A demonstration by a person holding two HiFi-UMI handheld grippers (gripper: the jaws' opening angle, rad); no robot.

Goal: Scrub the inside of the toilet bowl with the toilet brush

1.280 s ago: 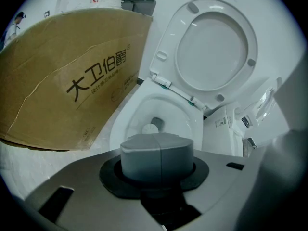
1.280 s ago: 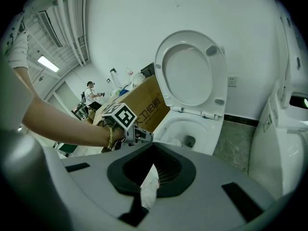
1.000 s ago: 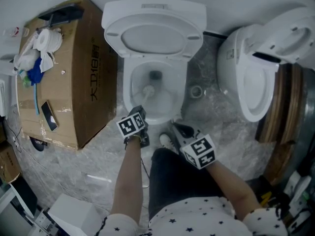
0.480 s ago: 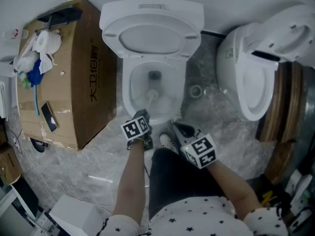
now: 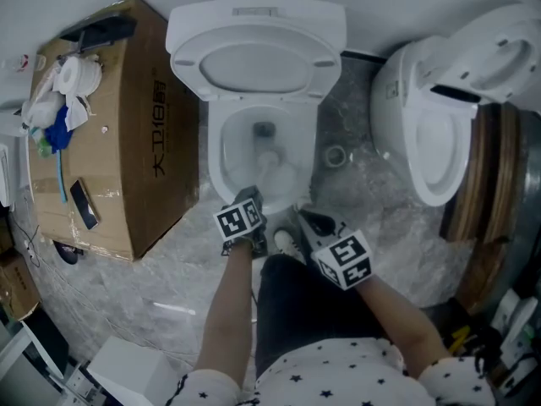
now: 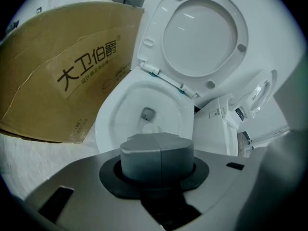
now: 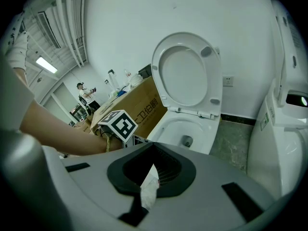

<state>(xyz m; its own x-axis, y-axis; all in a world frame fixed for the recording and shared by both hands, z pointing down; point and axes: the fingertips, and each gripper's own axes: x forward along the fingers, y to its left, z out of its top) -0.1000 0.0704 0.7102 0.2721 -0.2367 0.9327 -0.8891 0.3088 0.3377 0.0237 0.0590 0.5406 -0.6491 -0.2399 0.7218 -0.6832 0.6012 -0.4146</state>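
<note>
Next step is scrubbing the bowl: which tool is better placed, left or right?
Left. The left tool is shut on the toilet brush, whose head sits inside the toilet bowl. The right tool hangs outside the bowl, pinching only a white scrap.

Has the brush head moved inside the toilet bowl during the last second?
Yes. The brush head has shifted right: it was left of the drain hole, and now it sits just below it.

The person wears a white star-dotted top [image 5: 338,377], black trousers [image 5: 296,311] and a white shoe [image 5: 286,244].
</note>
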